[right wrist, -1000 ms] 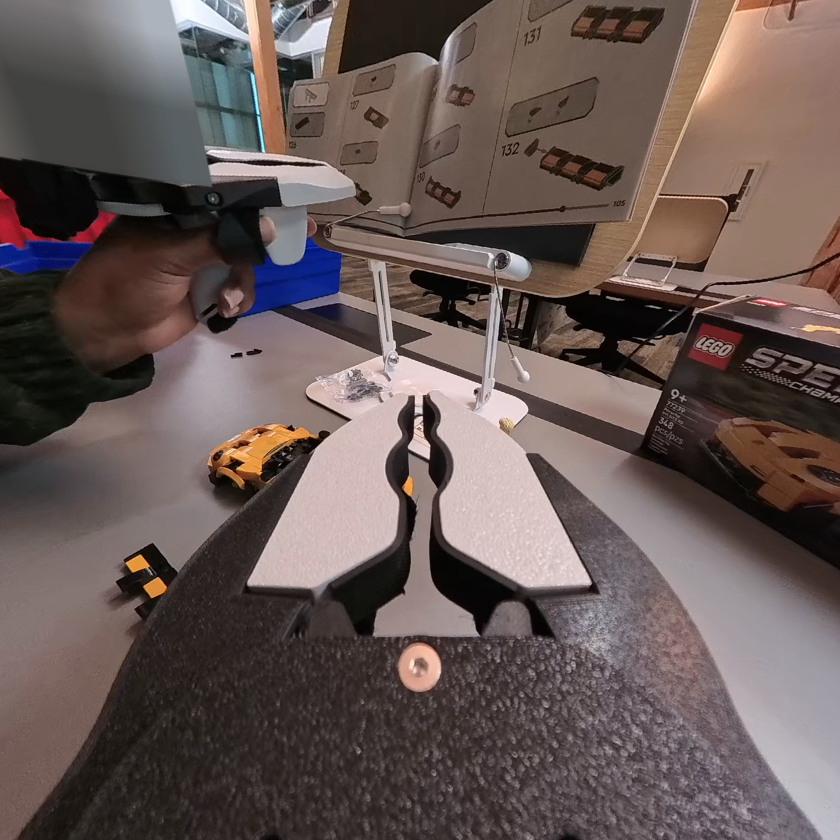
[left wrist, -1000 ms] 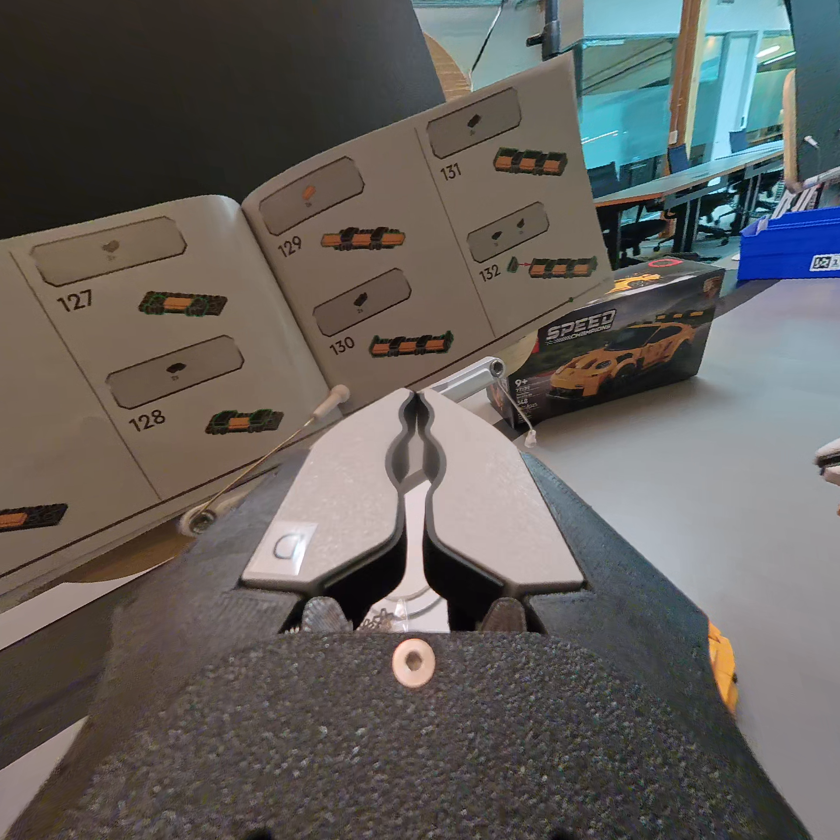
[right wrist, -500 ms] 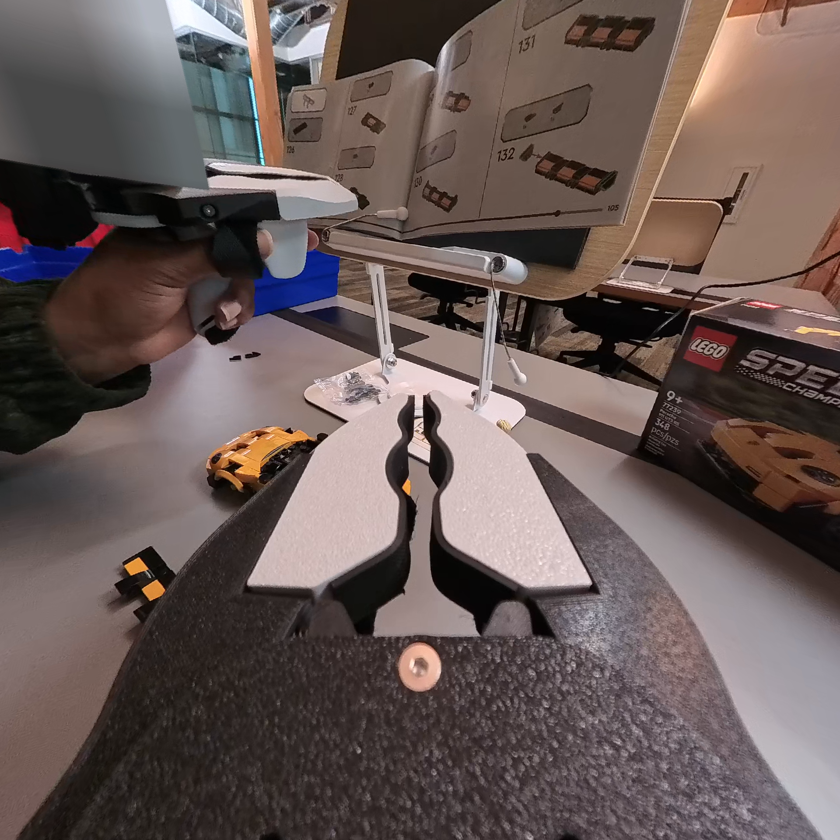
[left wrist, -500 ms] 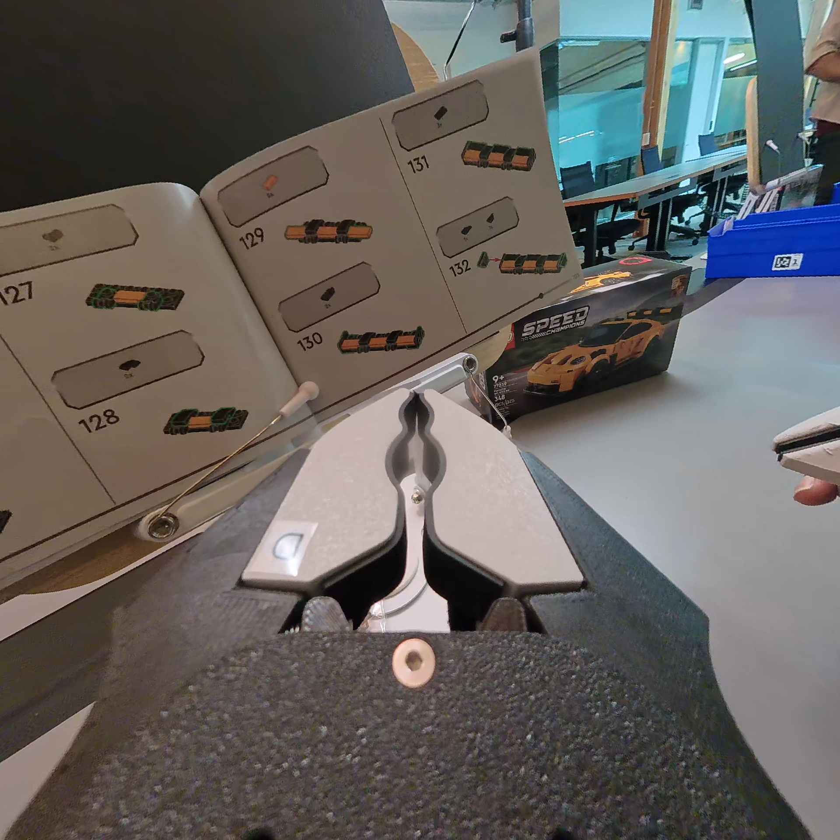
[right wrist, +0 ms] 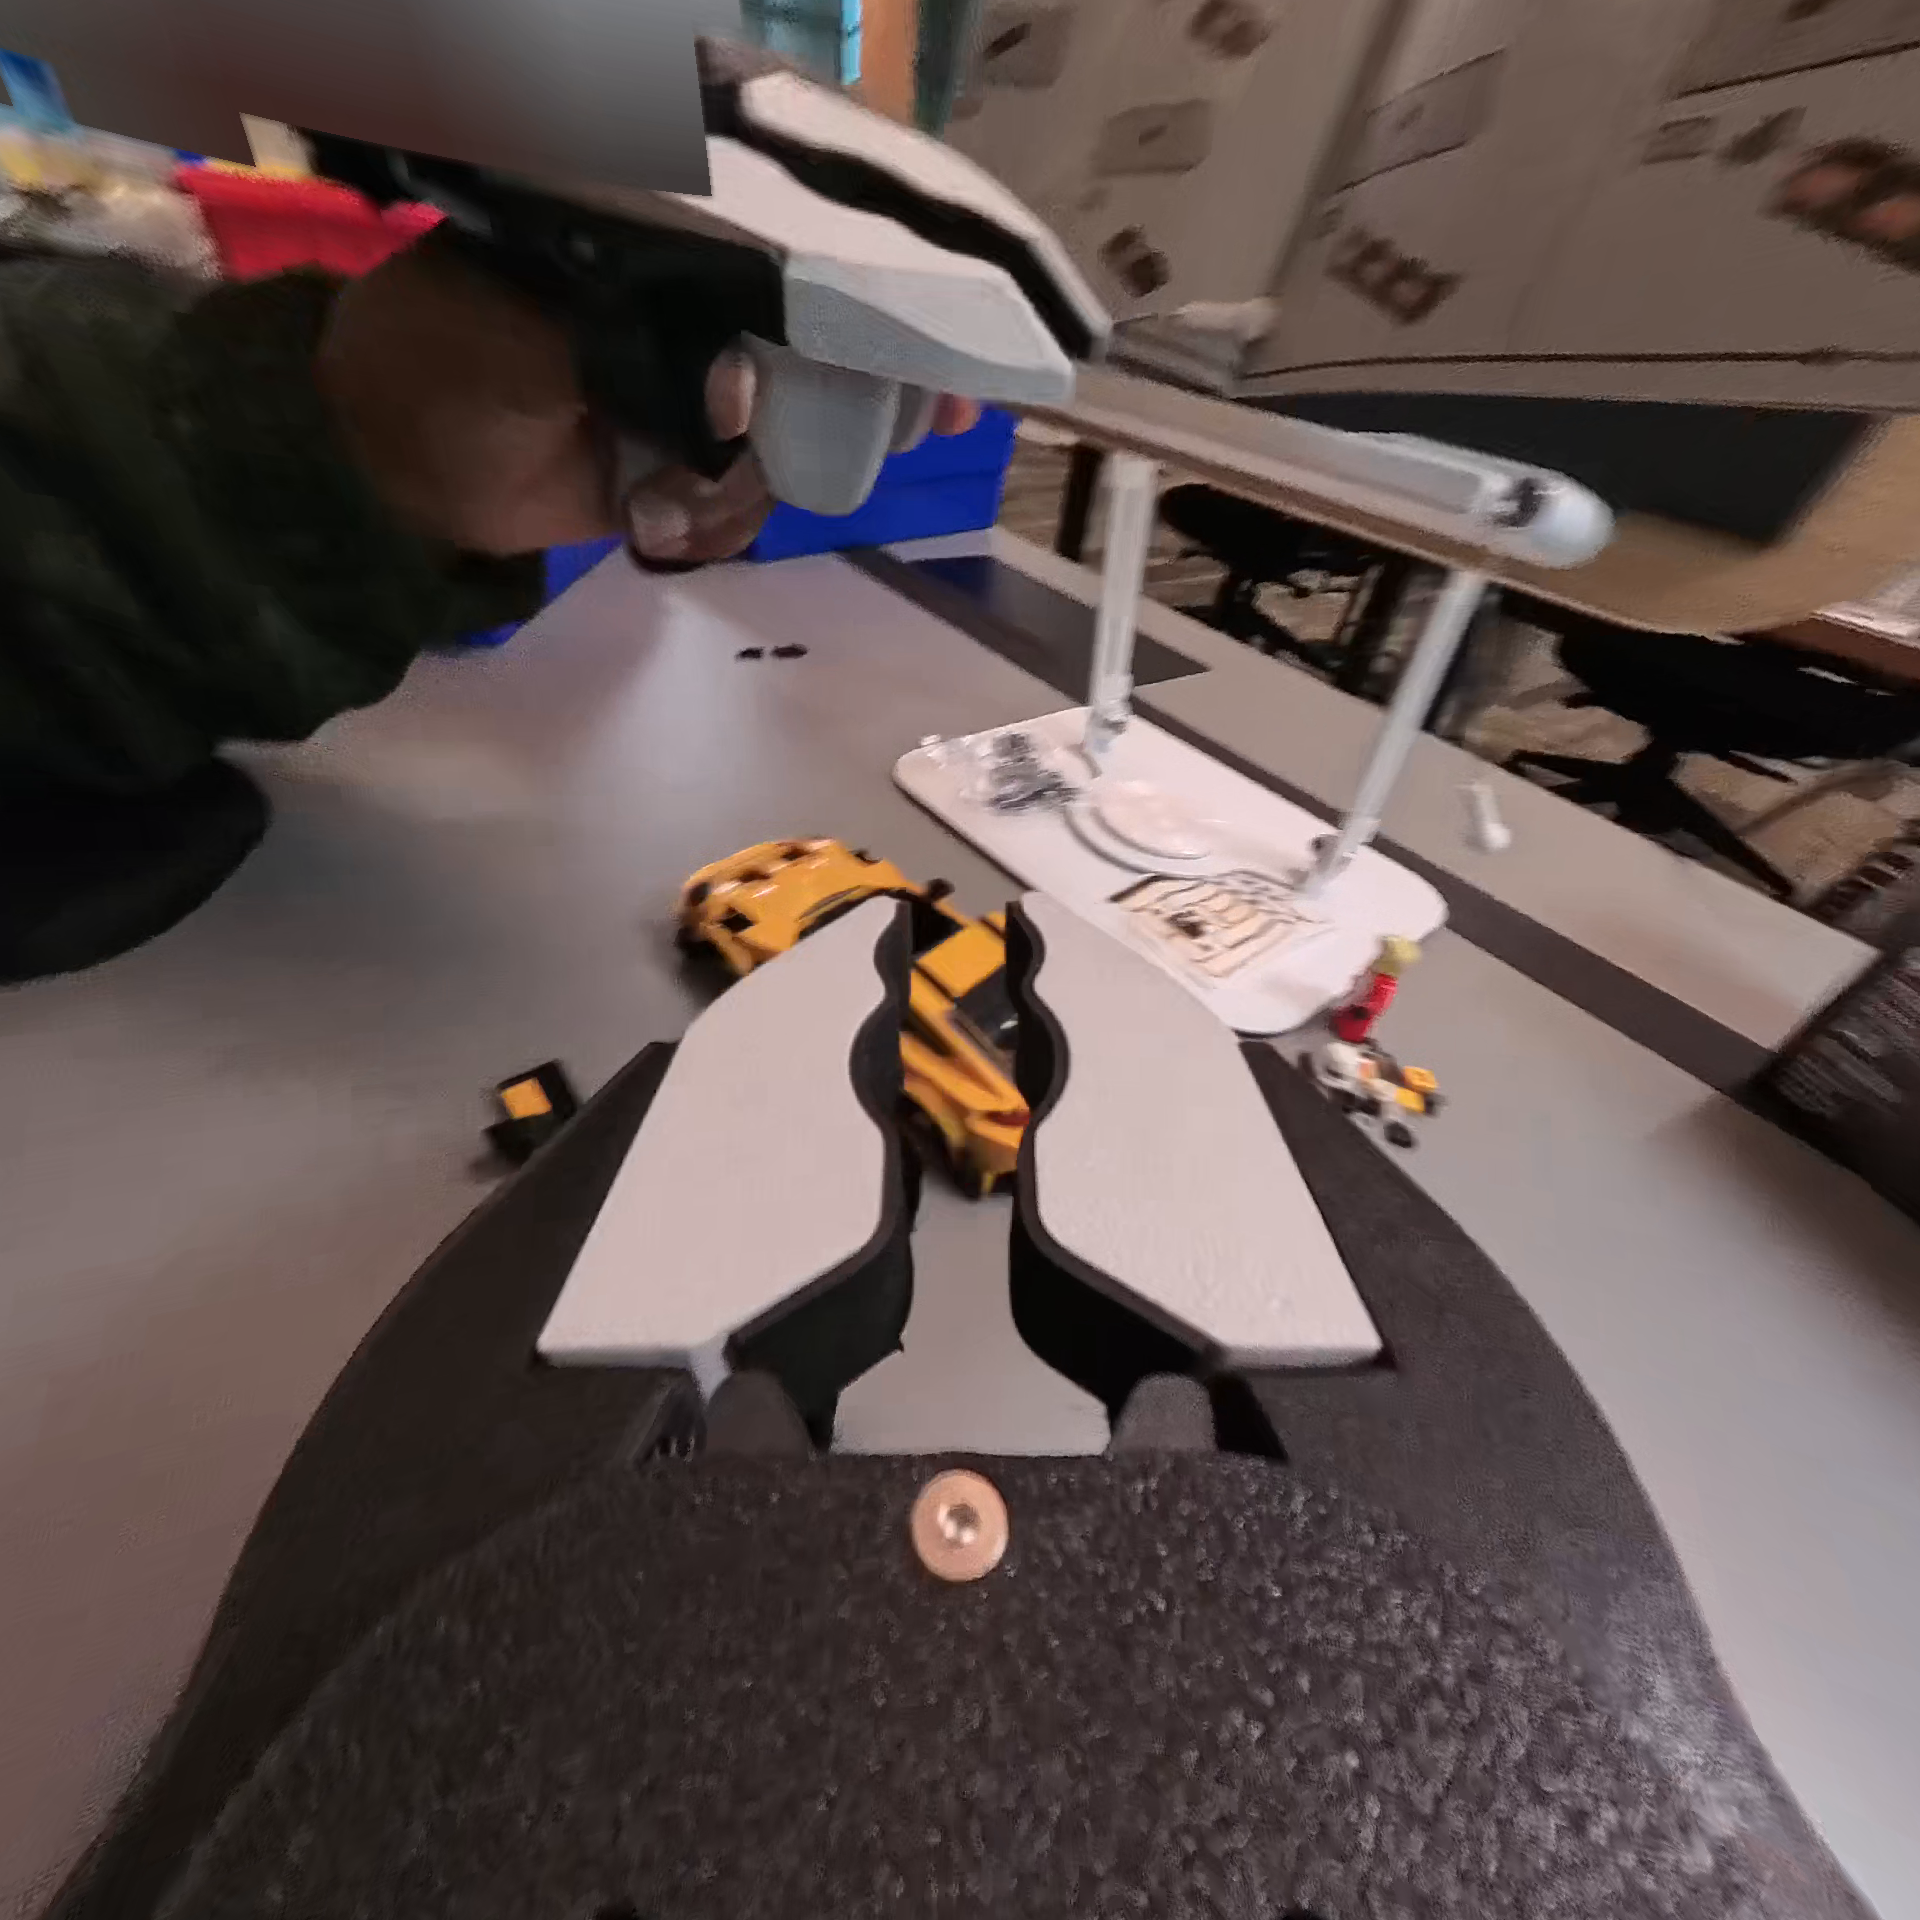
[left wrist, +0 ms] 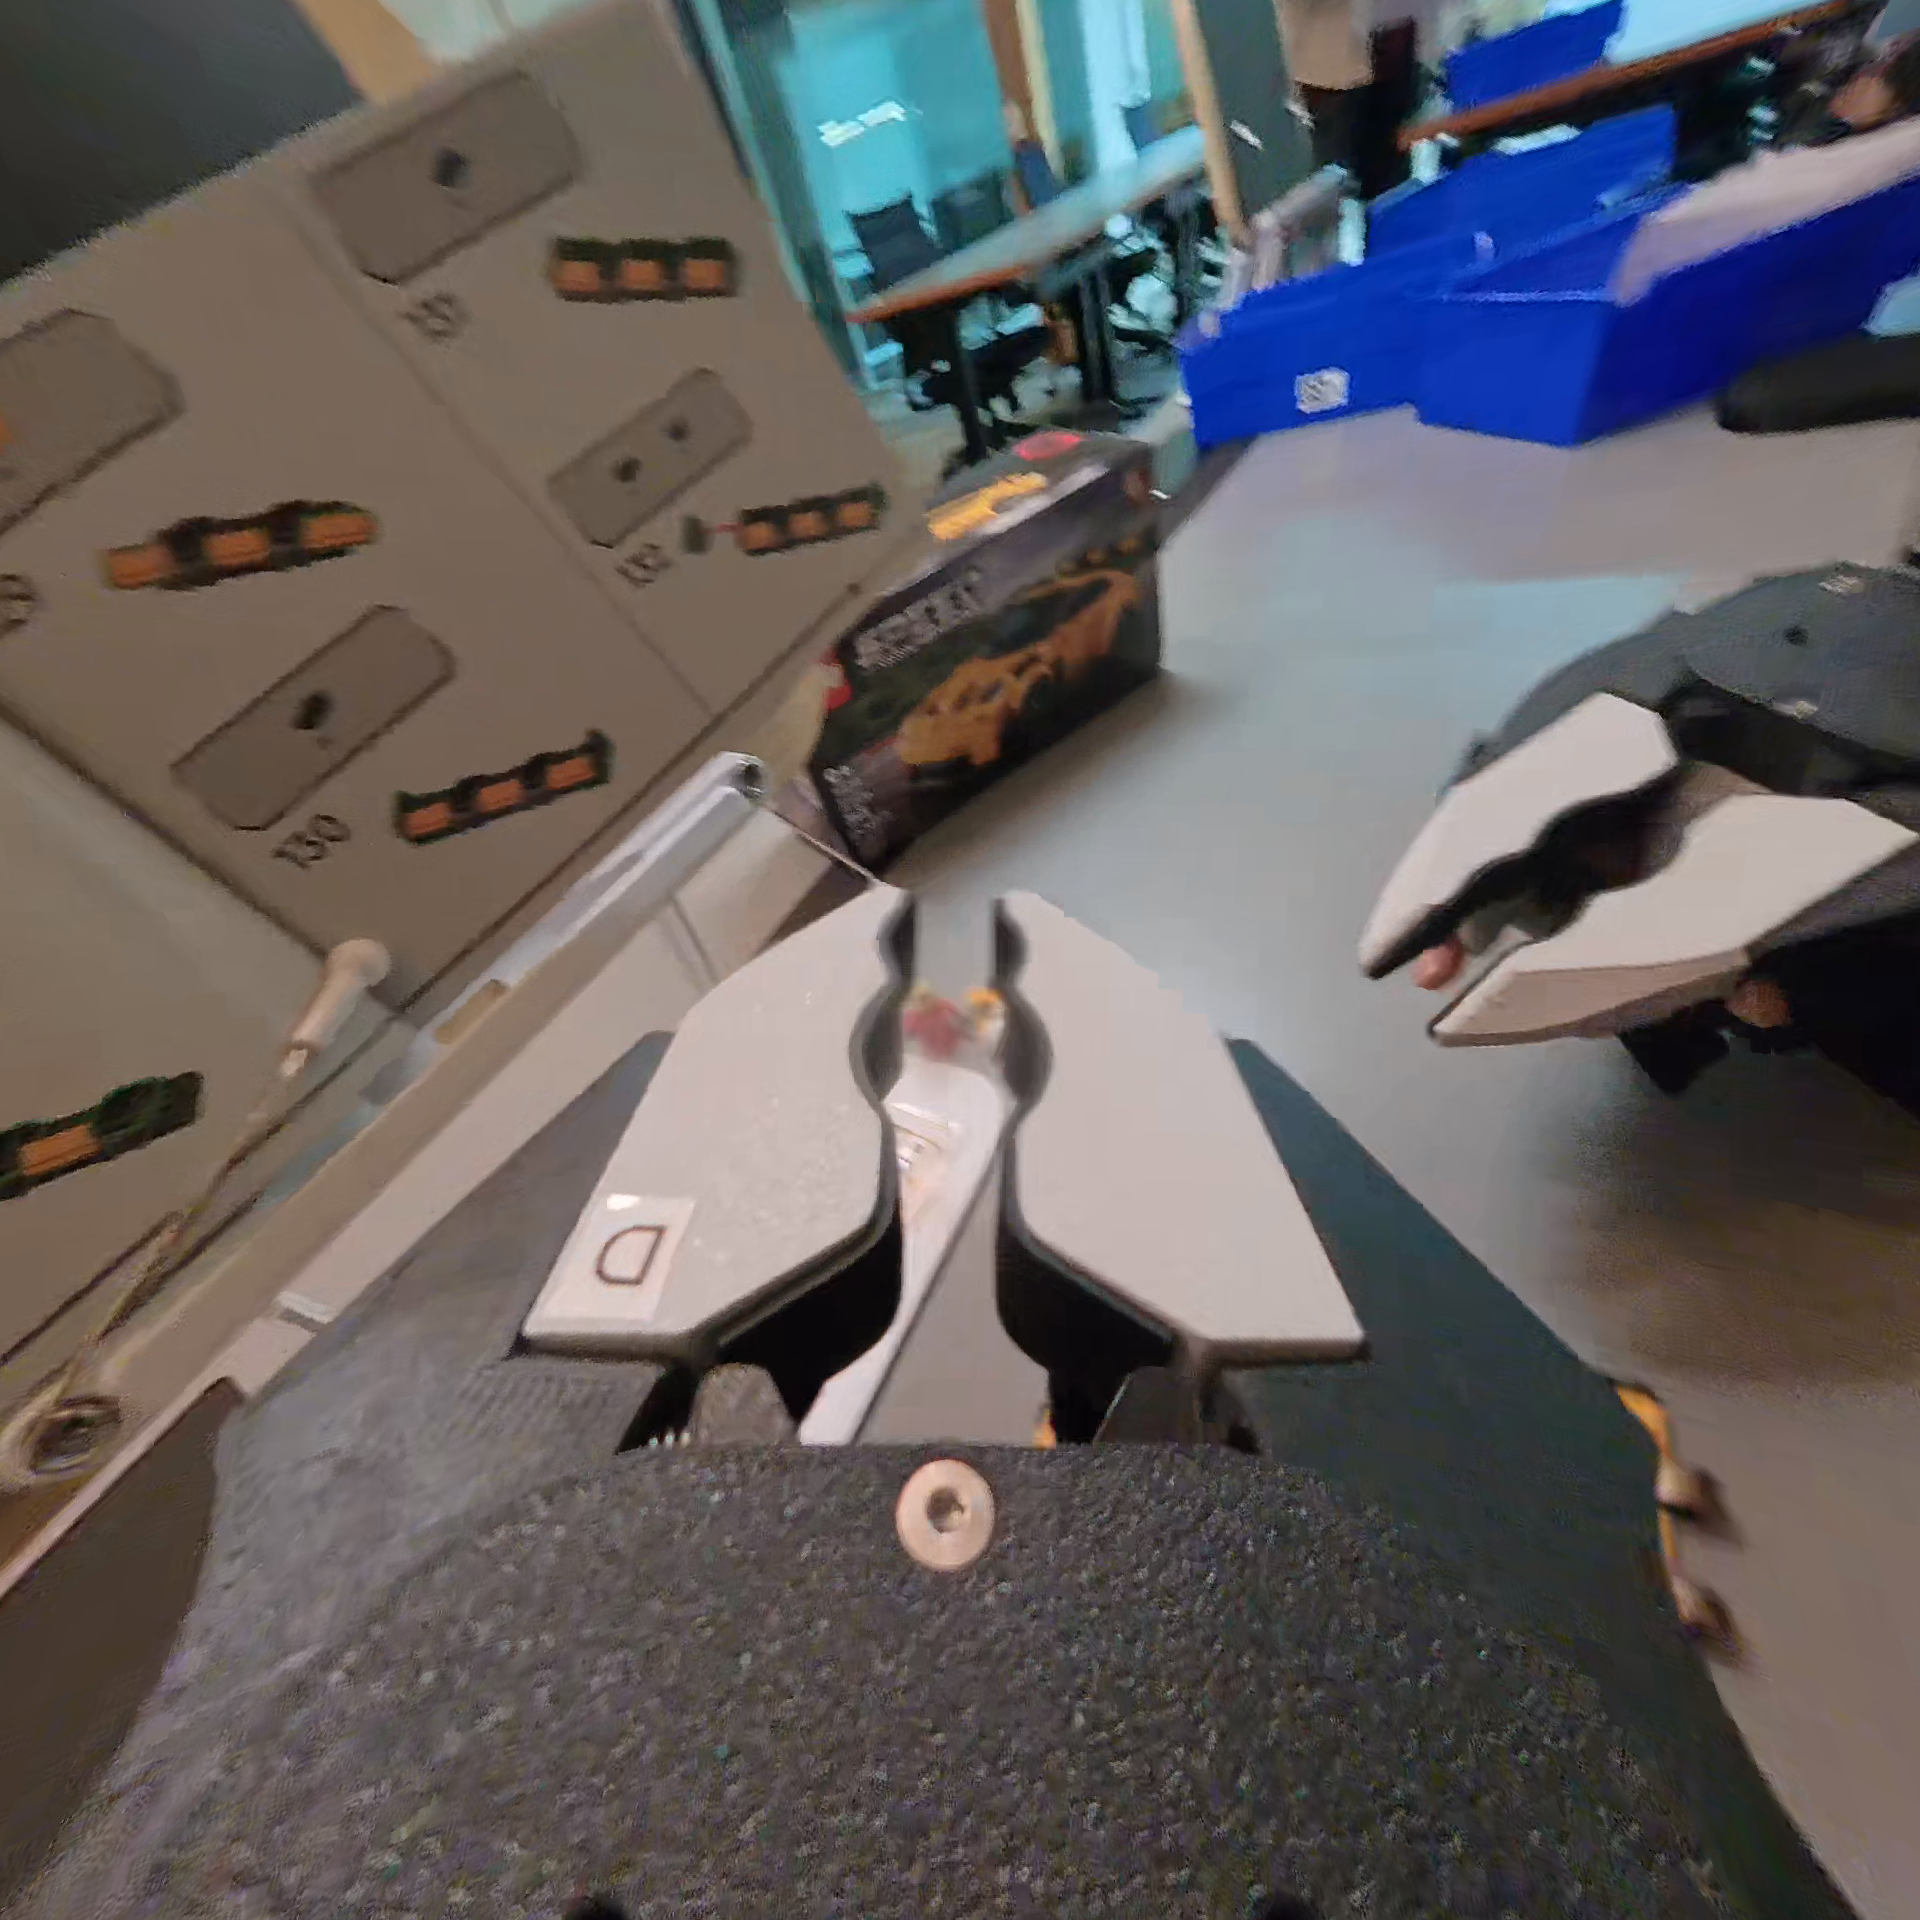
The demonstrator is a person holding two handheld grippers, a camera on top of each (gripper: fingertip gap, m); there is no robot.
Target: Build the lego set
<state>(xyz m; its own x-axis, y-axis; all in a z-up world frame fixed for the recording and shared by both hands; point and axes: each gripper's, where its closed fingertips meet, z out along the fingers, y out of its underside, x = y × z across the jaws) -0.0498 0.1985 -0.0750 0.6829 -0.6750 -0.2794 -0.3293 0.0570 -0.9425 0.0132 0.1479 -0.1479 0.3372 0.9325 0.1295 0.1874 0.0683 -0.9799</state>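
My right tongs (right wrist: 956, 914) hang just above the grey table (right wrist: 312, 1091) with a narrow gap between the jaws and nothing in them; seen through that gap, the yellow car (right wrist: 831, 914) lies flat just beyond the tips, its near end under them. My left tongs (left wrist: 951, 909) are parted about the same and also empty, held higher and to the left, up by the instruction booklet (left wrist: 416, 416) that stands open on its white stand (right wrist: 1195, 873). Near left of the car lies a small black-and-yellow sub-assembly (right wrist: 530, 1107); to the right, near the stand's base, sit a red minifigure (right wrist: 1377, 987) and a few loose pieces (right wrist: 1371, 1081). A bag of small dark parts (right wrist: 1003, 769) rests on the far end of the base, and the set's box (left wrist: 997, 644) stands farther right. I judge I am between steps, having read the page and now reaching for the model. Next I should lower the right tongs, open them wide enough to span the car's body and close gently, while the left fetches the sub-assembly; the blur means I ought to slow first.
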